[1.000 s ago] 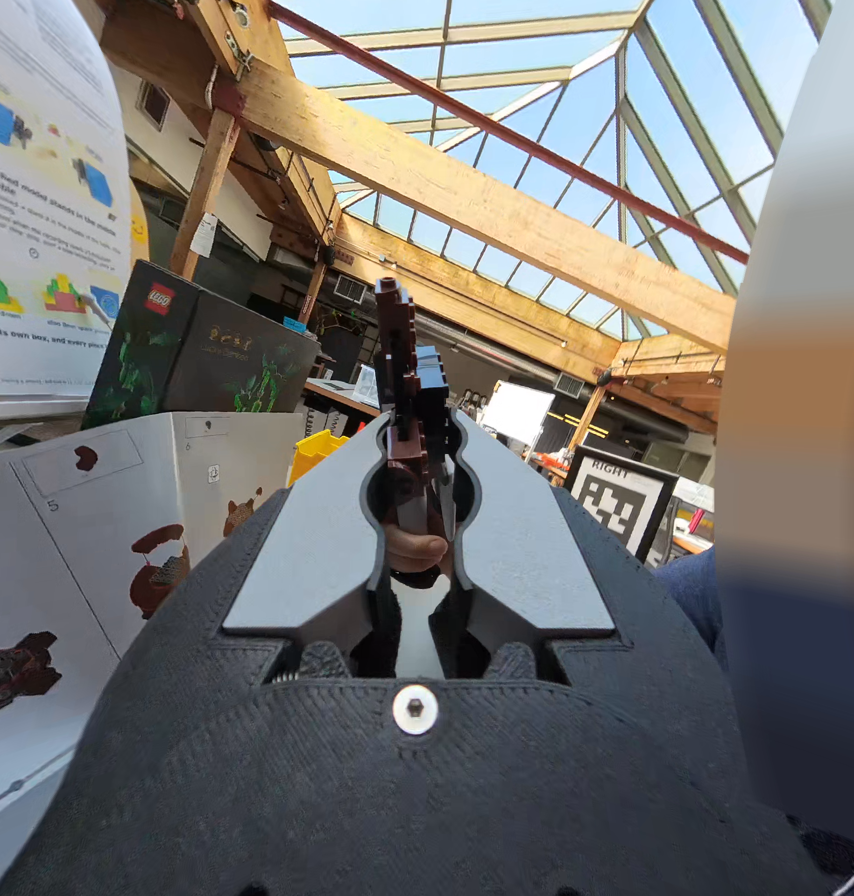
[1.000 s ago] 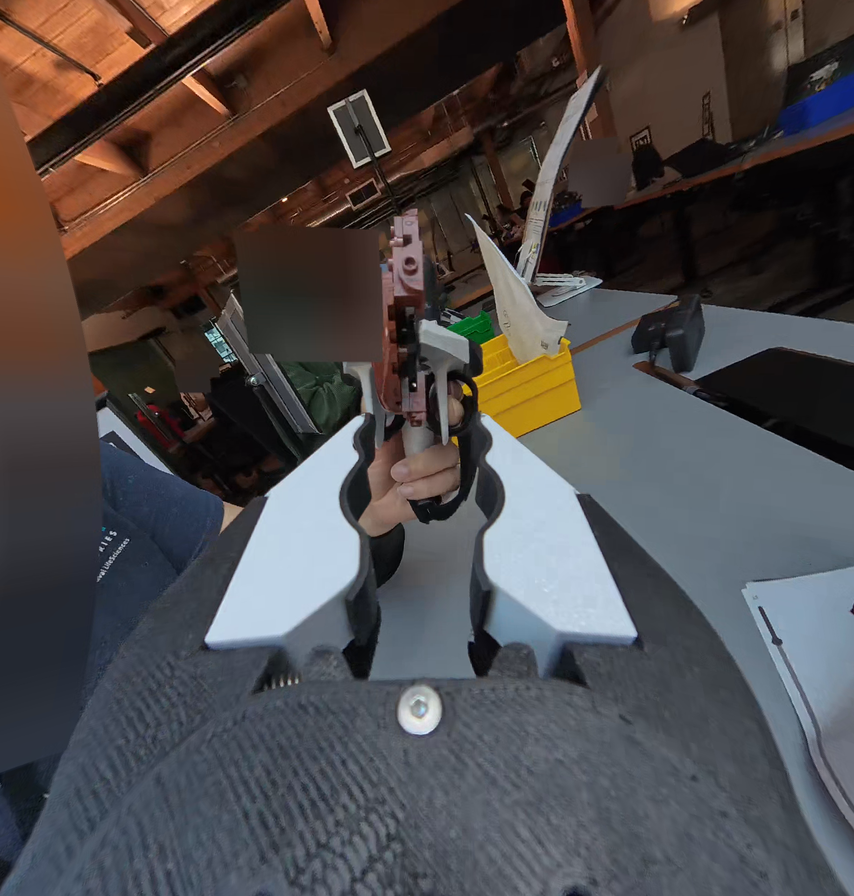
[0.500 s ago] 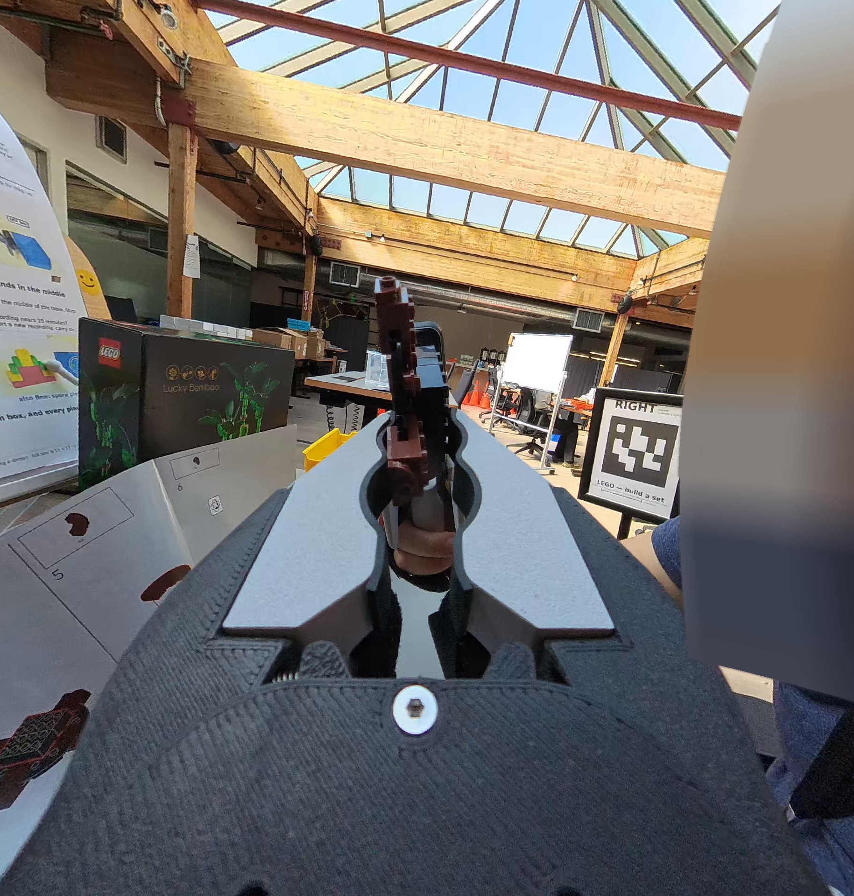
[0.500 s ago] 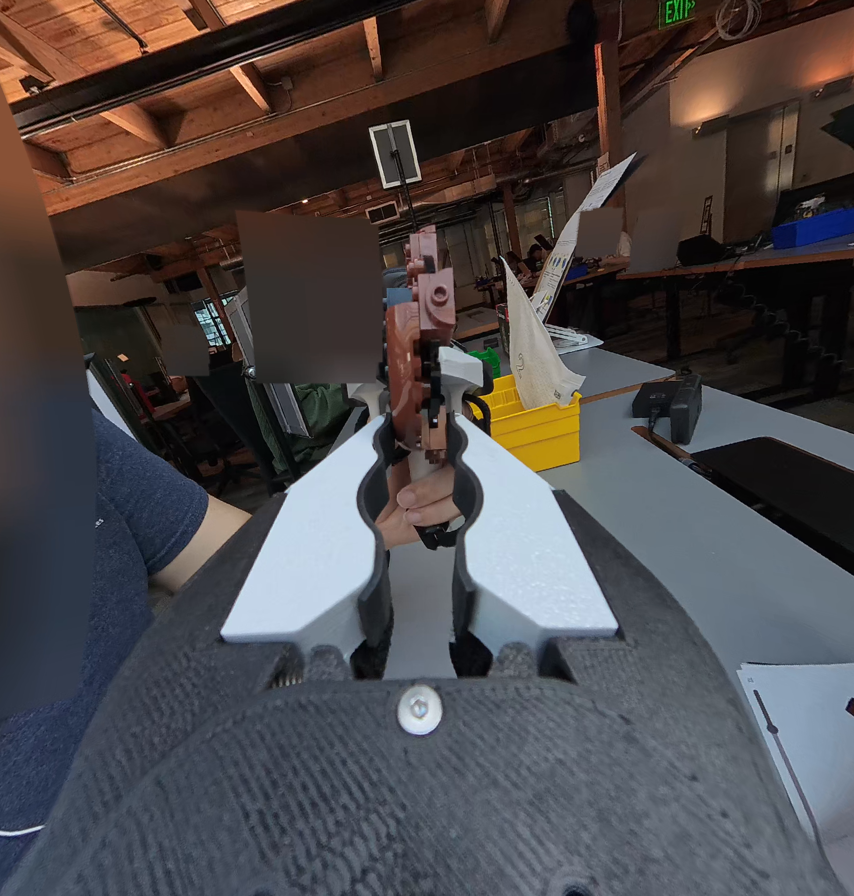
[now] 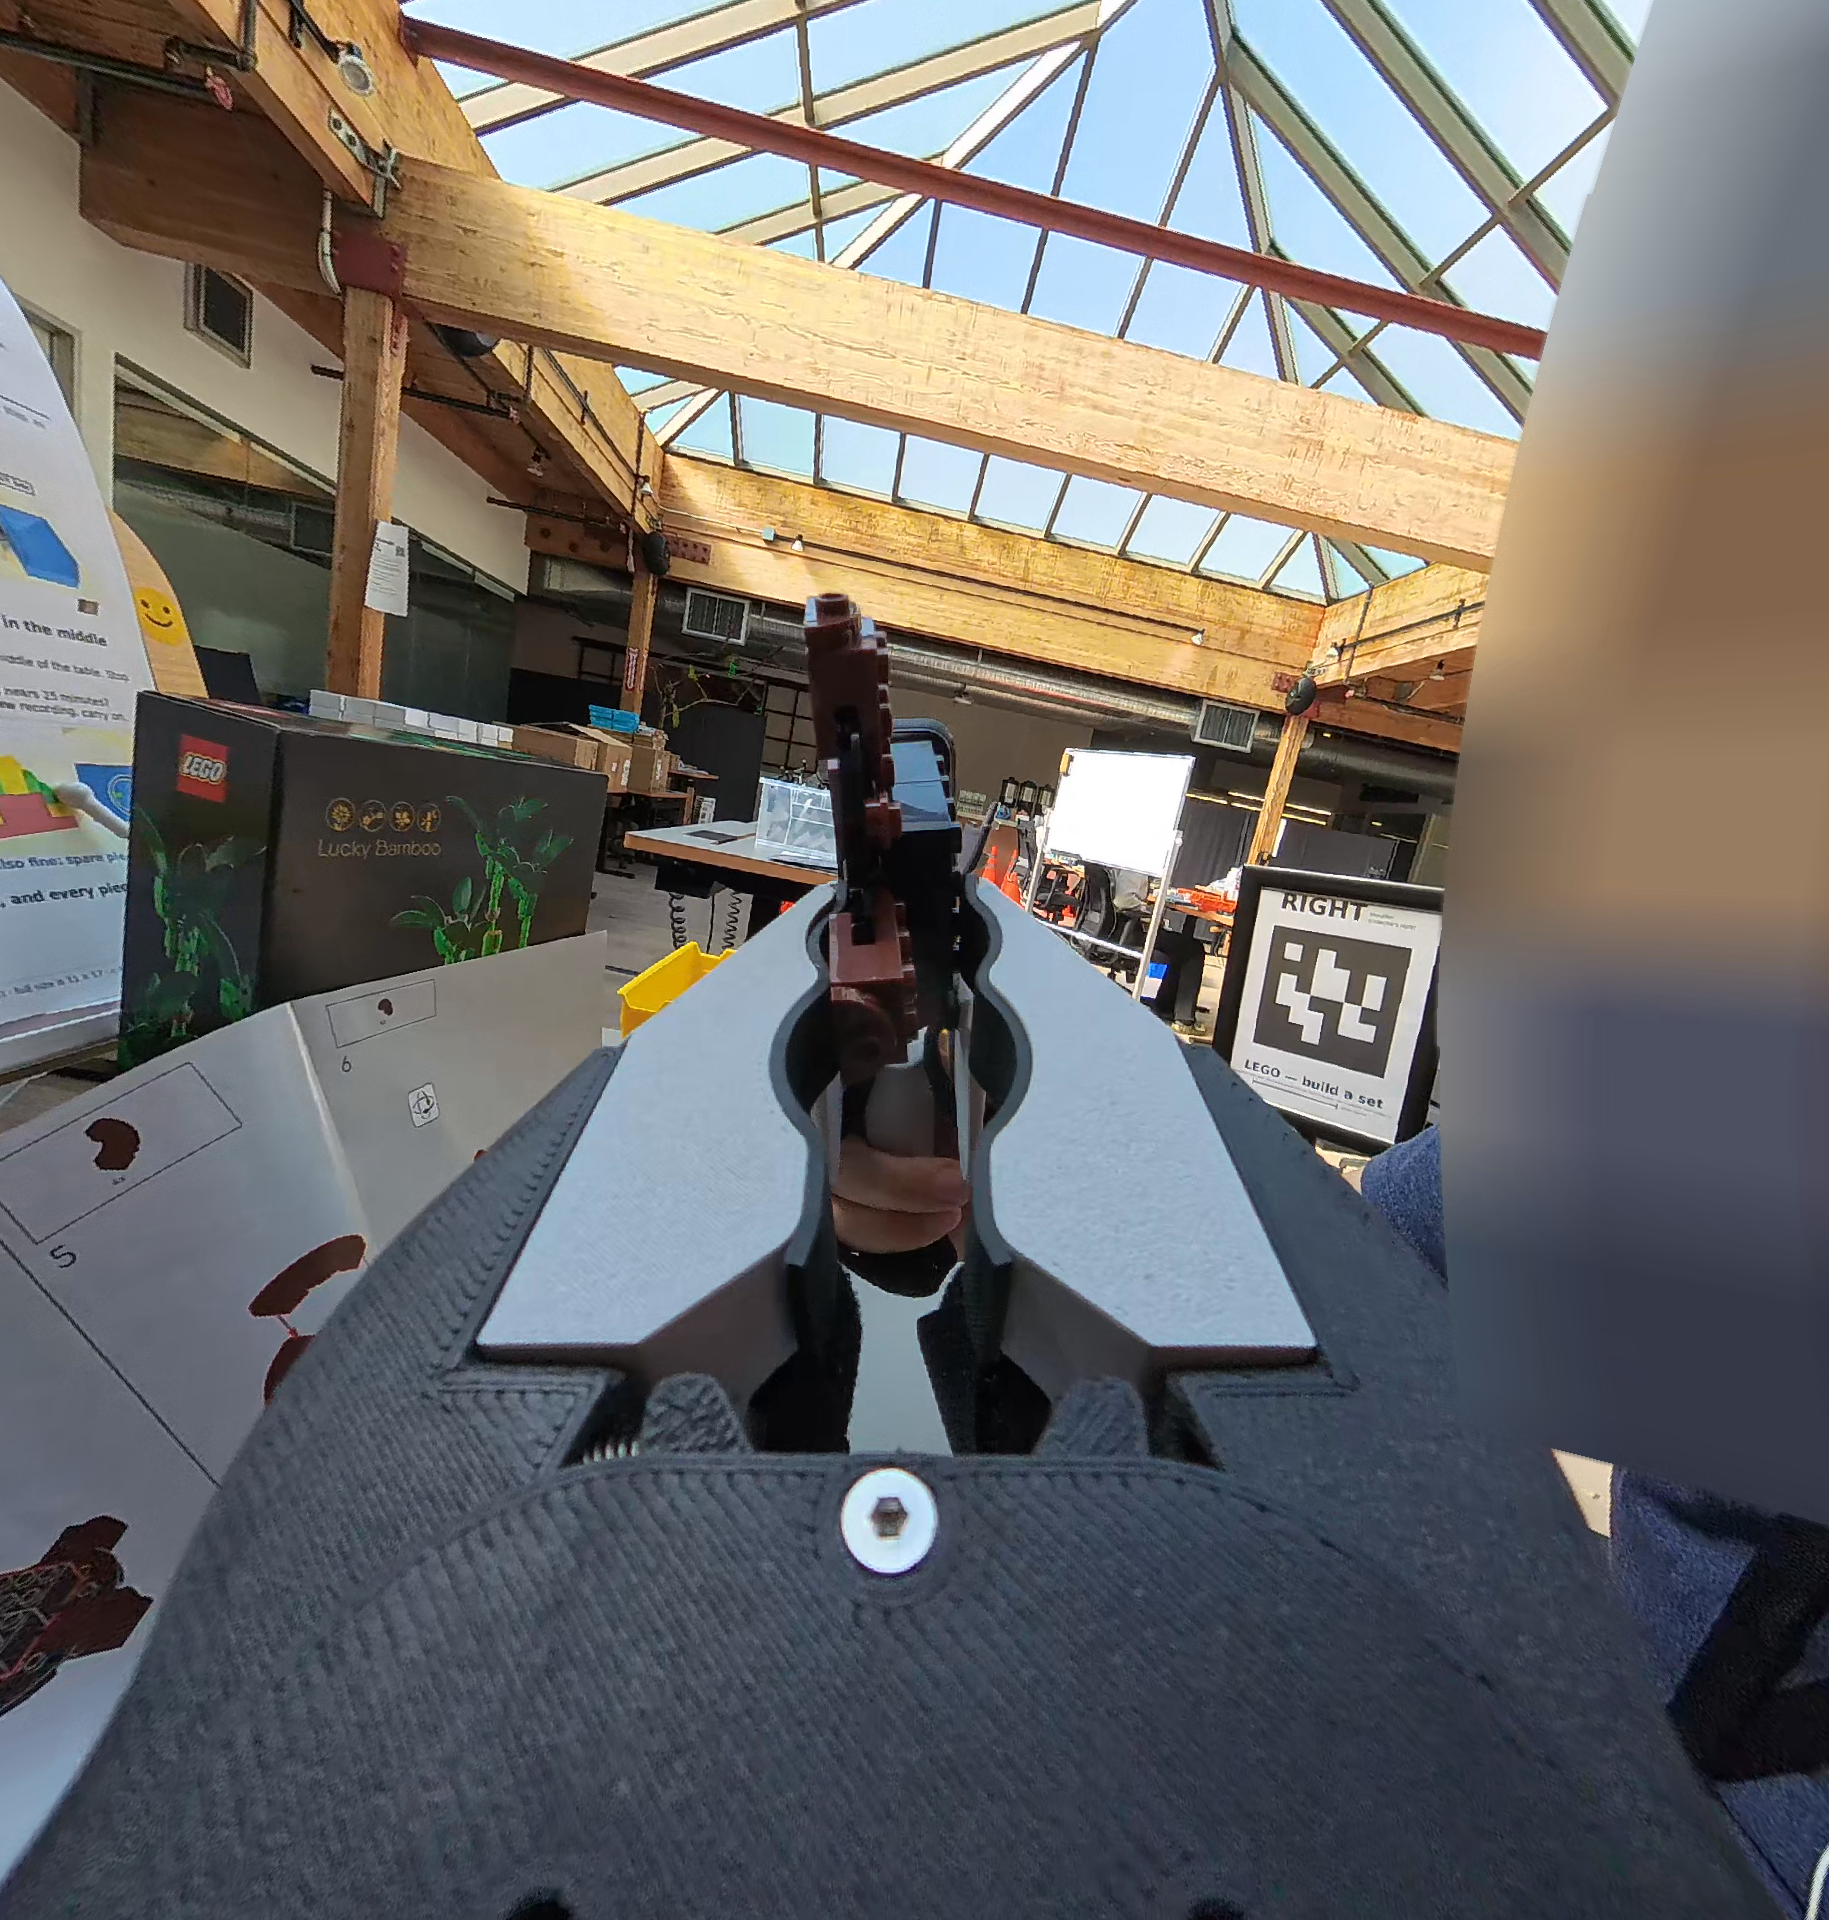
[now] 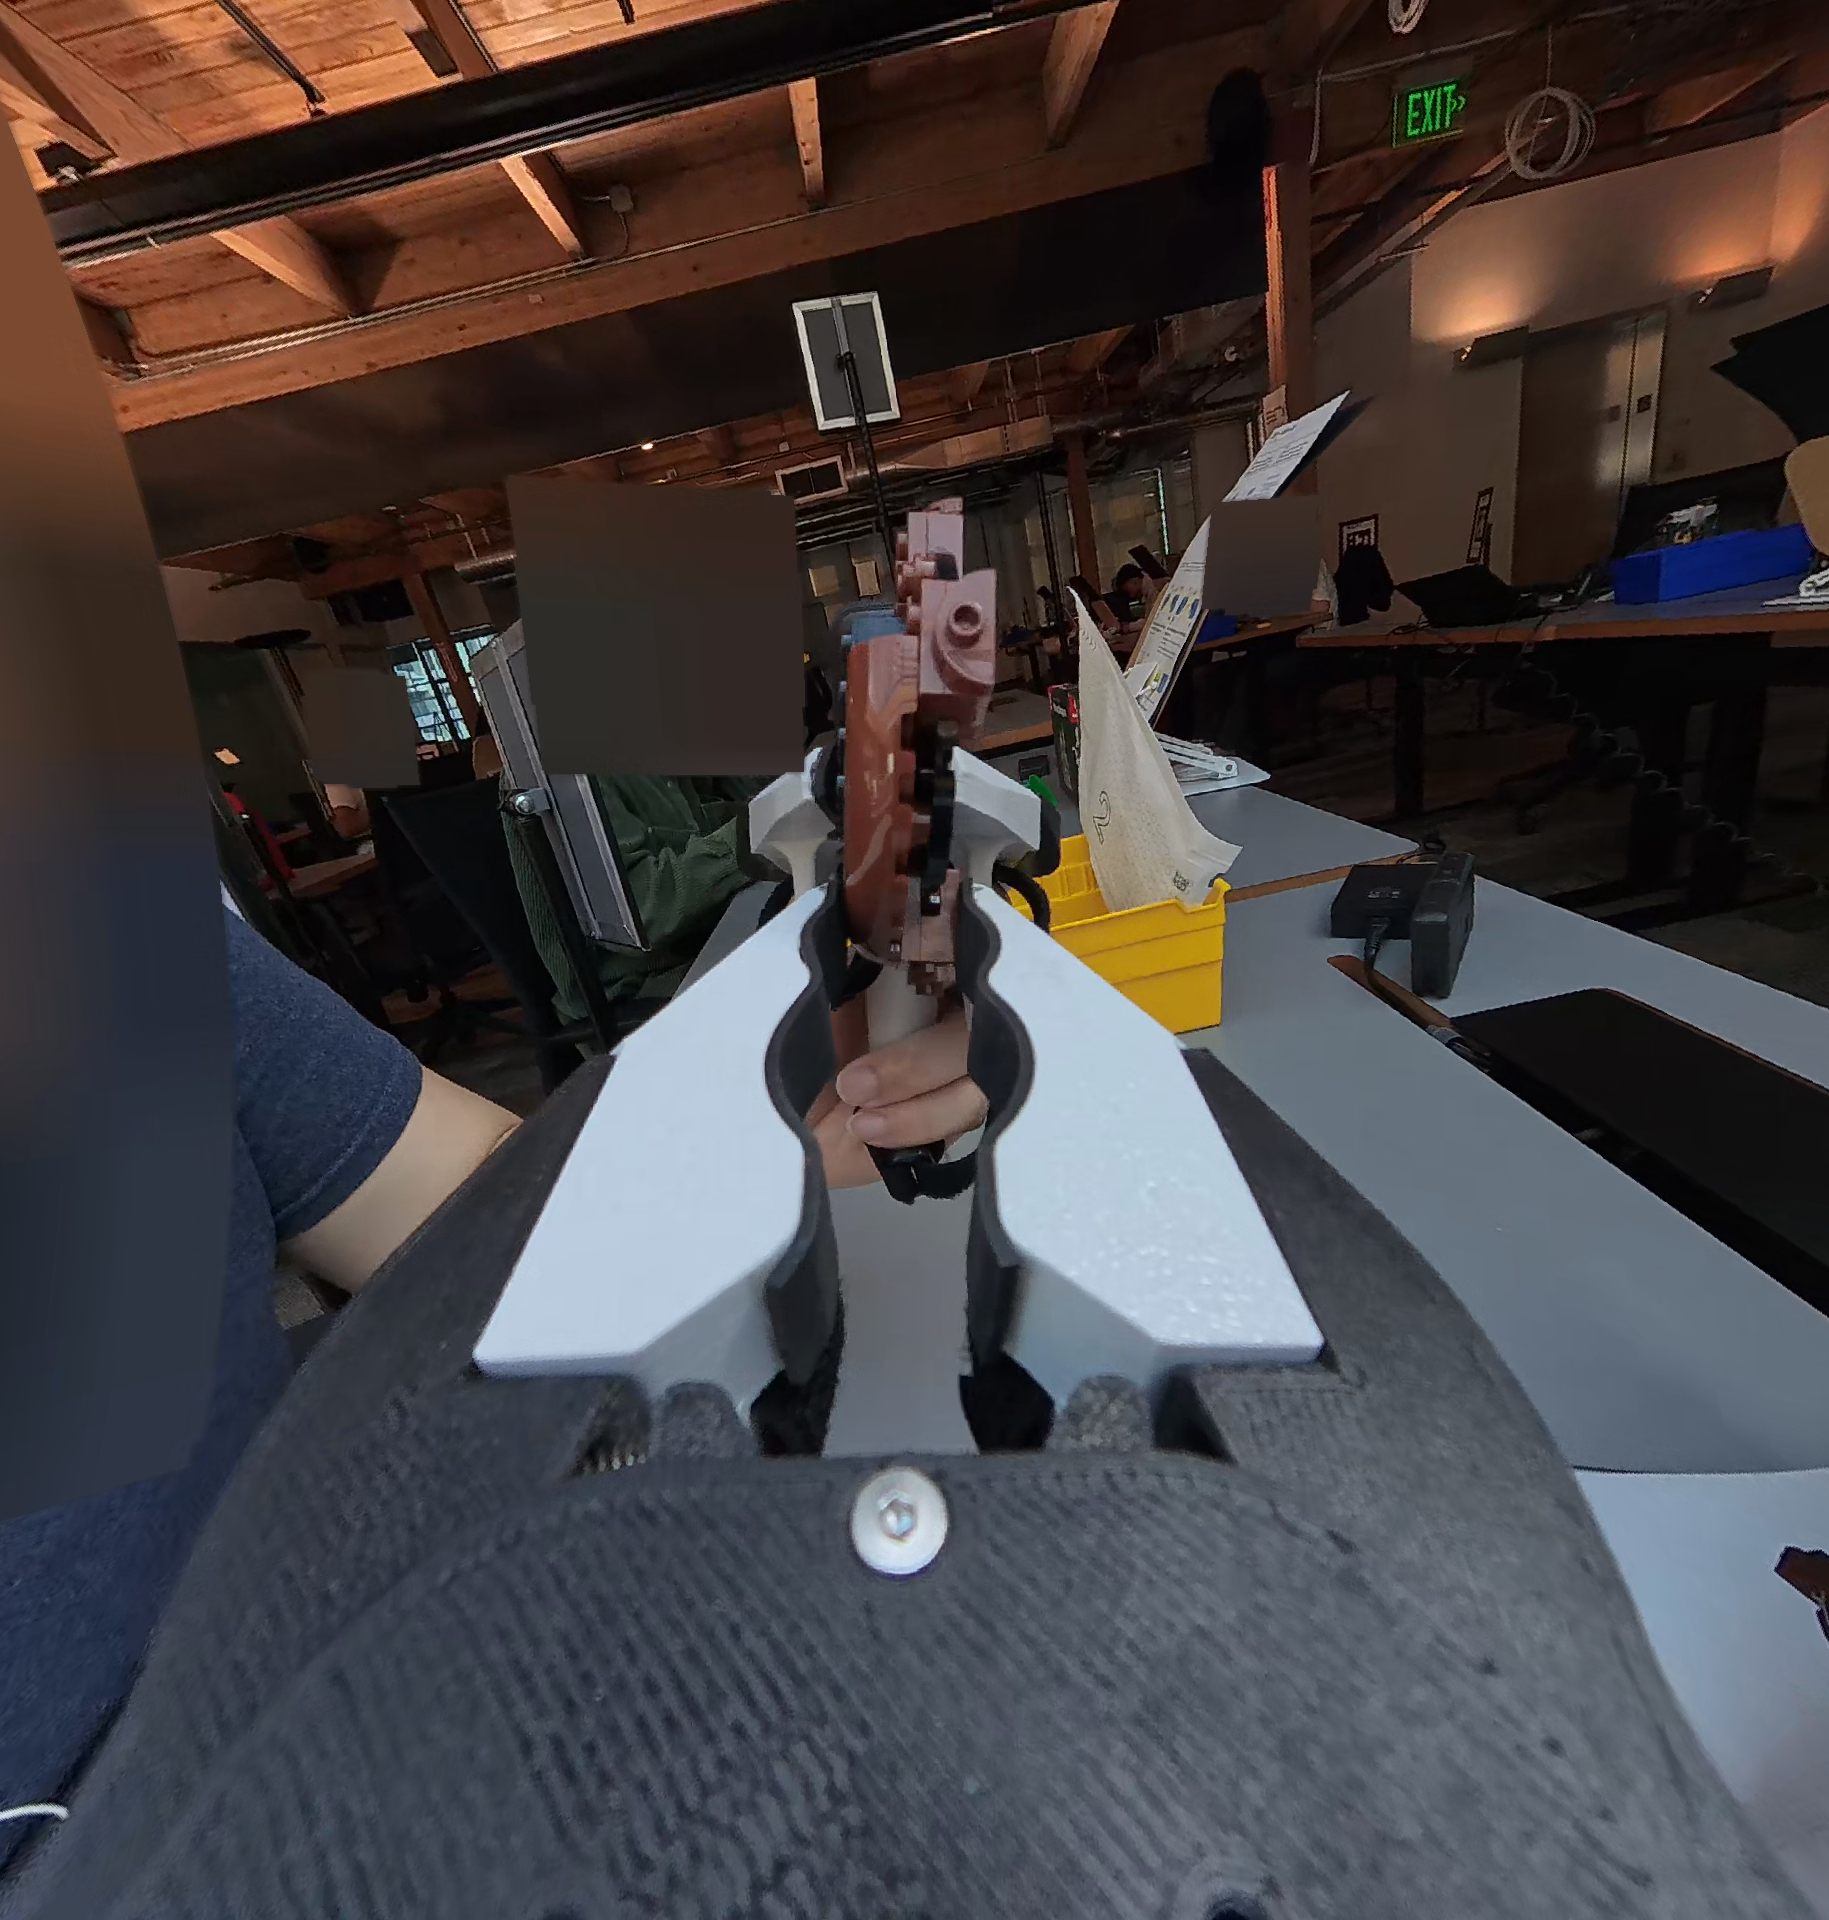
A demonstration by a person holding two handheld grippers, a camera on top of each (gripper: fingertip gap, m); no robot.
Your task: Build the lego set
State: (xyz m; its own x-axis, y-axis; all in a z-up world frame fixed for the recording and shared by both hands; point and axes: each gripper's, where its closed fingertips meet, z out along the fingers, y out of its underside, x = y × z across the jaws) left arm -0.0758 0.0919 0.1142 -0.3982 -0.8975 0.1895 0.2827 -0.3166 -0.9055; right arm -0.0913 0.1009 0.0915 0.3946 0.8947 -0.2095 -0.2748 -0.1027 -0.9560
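Note:
A brown lego assembly (image 5: 856, 790) is held upright in the air between my two grippers, which face each other. My left gripper (image 5: 894, 920) is shut on its lower part. In the right wrist view the same assembly (image 6: 915, 727) stands between my right gripper's (image 6: 902, 920) fingertips, which are shut on it. The other gripper's white body (image 6: 977, 810) and the hand (image 6: 905, 1101) that holds it show just behind the assembly. The assembly's lower end is hidden between the fingers.
An open instruction sheet (image 5: 162, 1195) lies at the left, with a dark lego box (image 5: 370, 862) behind it. A yellow bin (image 6: 1138, 945) with a paper bag, a black device (image 6: 1409, 904) and a black mat (image 6: 1668, 1091) sit on the grey table (image 6: 1512, 1299). A marker sign (image 5: 1325, 997) stands at the right. My two grippers' fingertips are within a few centimetres of each other.
My right gripper's fingers have closed from wide open onto the brown assembly. Both grippers have tilted down a little while the left keeps its hold.

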